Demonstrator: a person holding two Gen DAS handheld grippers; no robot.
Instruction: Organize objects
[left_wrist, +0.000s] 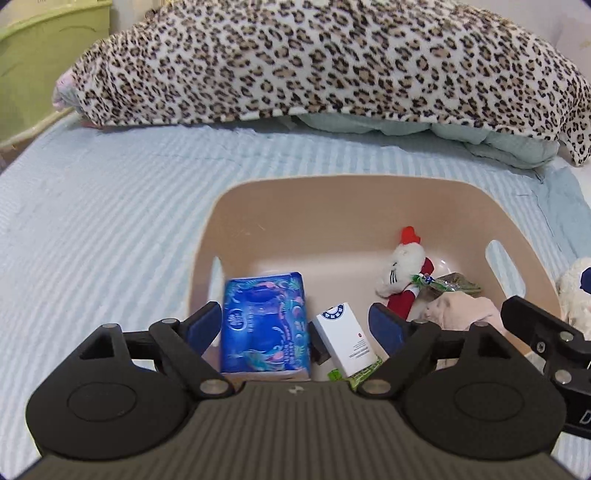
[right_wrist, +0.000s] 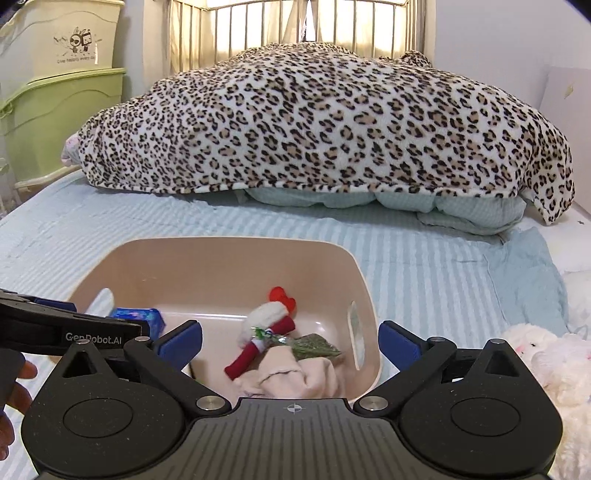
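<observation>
A beige plastic bin (left_wrist: 332, 206) (right_wrist: 229, 266) sits on the bed. Inside it lie a blue tissue pack (left_wrist: 264, 321) (right_wrist: 138, 315), a white box (left_wrist: 345, 338), a red and white plush toy (left_wrist: 402, 273) (right_wrist: 264, 332), a green-grey packet (right_wrist: 314, 345) and a pink cloth (left_wrist: 461, 310) (right_wrist: 295, 376). My left gripper (left_wrist: 295, 325) is open and empty, above the bin's near left side over the tissue pack. My right gripper (right_wrist: 290, 341) is open and empty, above the bin's near right side over the pink cloth. The left gripper's arm also shows in the right wrist view (right_wrist: 74, 328).
A leopard-print blanket (left_wrist: 314, 62) (right_wrist: 325, 125) is heaped over pale green bedding at the back of the blue striped bed cover (left_wrist: 110, 229) (right_wrist: 443, 269). A white plush toy (right_wrist: 546, 358) (left_wrist: 576, 291) lies right of the bin. Green storage boxes (right_wrist: 62, 103) stand at the left.
</observation>
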